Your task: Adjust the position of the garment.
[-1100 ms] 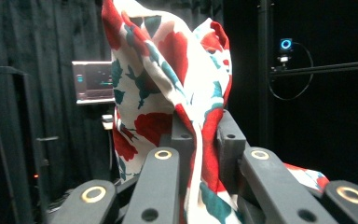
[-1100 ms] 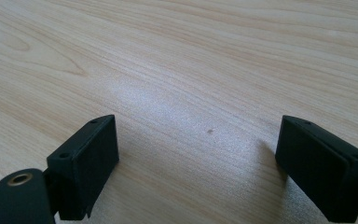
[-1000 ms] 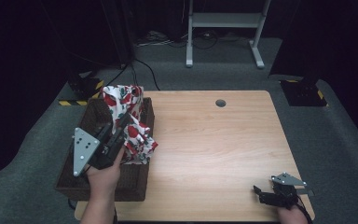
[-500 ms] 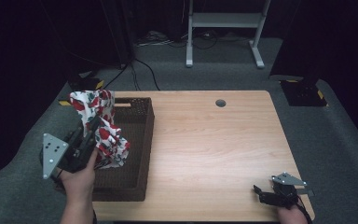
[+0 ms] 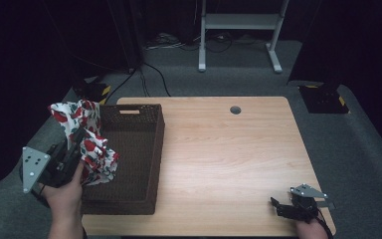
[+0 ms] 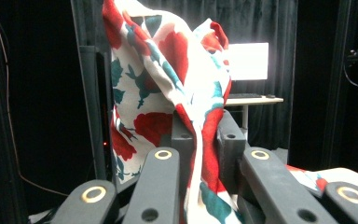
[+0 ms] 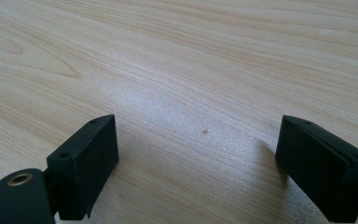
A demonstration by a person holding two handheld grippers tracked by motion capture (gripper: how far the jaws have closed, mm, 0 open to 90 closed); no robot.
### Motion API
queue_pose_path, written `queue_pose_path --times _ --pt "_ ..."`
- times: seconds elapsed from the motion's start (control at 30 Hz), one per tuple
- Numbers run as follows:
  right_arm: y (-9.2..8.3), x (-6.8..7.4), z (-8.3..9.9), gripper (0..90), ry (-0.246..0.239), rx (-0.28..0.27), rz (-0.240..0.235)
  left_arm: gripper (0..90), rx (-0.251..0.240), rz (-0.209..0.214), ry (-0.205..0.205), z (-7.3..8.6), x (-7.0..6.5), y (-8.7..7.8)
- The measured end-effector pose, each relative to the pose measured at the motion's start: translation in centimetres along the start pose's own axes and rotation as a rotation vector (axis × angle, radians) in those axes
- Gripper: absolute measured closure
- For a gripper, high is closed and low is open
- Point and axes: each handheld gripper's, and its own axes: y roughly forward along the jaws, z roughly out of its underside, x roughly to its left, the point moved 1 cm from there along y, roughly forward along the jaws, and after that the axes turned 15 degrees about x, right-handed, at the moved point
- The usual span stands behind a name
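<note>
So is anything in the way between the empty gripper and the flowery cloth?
Yes. The right gripper sits open at the table's near right corner. The flowery cloth is pinched in the left gripper past the table's left edge. The brown basket stands between them, with bare tabletop before it.

A basket point(image 5: 129, 154) is sitting on the left end of the bench point(image 5: 229, 159), its left side hanging past the bench's edge. The left tongs point(image 5: 77, 144) are hanging just left of the basket, off the bench, gripping a cloth point(image 5: 87, 142) that is draping up over them and down against the basket's left wall. The right tongs point(image 5: 278, 206) are resting on the bench at its near right corner, well apart from the basket, with bare bench lying between them.
</note>
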Motion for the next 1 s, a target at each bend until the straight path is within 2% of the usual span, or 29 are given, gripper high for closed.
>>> queue_pose_path --times 0.23,0.47,0.57,0.8,1.0 --pt "0.0 0.0 0.0 12.8 -0.001 0.000 0.001 81.4 0.038 -0.009 -0.005 0.8 1.0 0.5" --pt "0.0 0.0 0.0 12.8 0.000 -0.001 0.001 81.3 0.090 0.004 -0.042 2.0 2.3 1.9" --pt "0.0 0.0 0.0 12.8 -0.001 -0.001 0.001 81.4 0.117 0.009 -0.032 2.6 2.7 2.6" --pt "0.0 0.0 0.0 12.8 -0.001 -0.001 0.003 81.4 0.216 0.015 -0.041 4.2 4.2 4.8" --pt "0.0 0.0 0.0 12.8 0.000 -0.002 0.004 81.4 0.282 0.012 -0.041 5.4 5.1 5.6"
